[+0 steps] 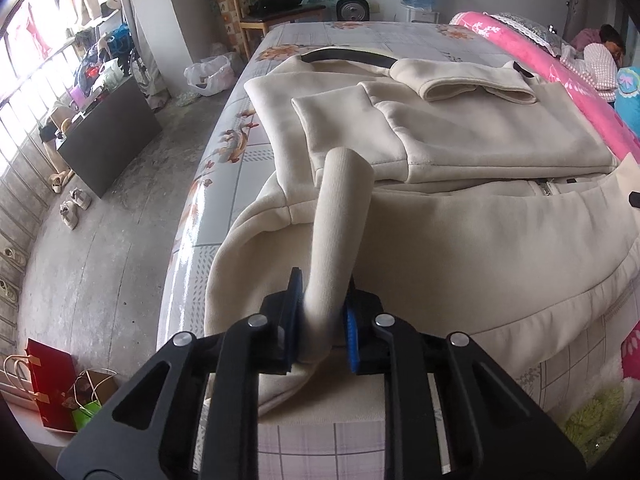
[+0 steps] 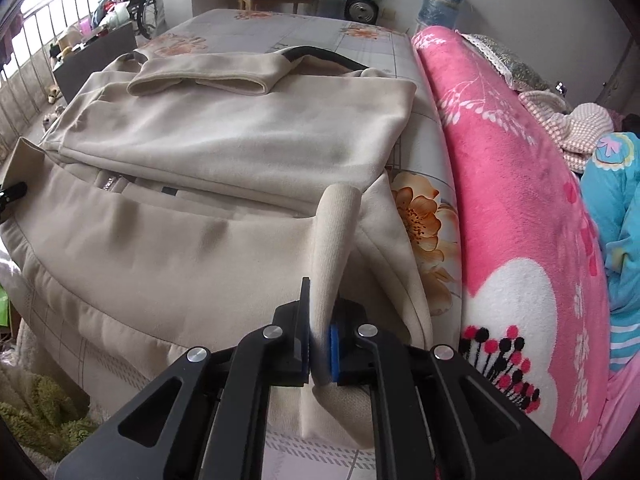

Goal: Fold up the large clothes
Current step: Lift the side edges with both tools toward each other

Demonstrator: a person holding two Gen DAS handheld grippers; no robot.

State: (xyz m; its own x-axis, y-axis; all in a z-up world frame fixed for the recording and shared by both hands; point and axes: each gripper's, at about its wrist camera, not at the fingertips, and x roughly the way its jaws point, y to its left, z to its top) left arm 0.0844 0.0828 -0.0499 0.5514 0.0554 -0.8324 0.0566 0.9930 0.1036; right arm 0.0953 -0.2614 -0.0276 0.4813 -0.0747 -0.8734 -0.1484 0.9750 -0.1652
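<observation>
A large cream sweatshirt (image 1: 460,240) lies on the bed, its sleeves folded across the upper body; the right wrist view shows the same sweatshirt (image 2: 180,248). My left gripper (image 1: 322,300) is shut on the ribbed hem (image 1: 338,216) at the garment's near left corner, and a fold of hem stands up between the pads. My right gripper (image 2: 320,320) is shut on the ribbed hem (image 2: 334,236) at the near right corner, which rises between its black and blue pads. A dark collar (image 1: 344,55) shows at the far end.
The bed sheet (image 1: 224,184) has a floral print, and its left edge drops to a concrete floor with shoes (image 1: 74,206) and paper bags (image 1: 52,384). A pink blanket (image 2: 516,208) lies along the right side. A person (image 1: 600,60) rests beyond it. A chair (image 1: 276,12) stands past the bed.
</observation>
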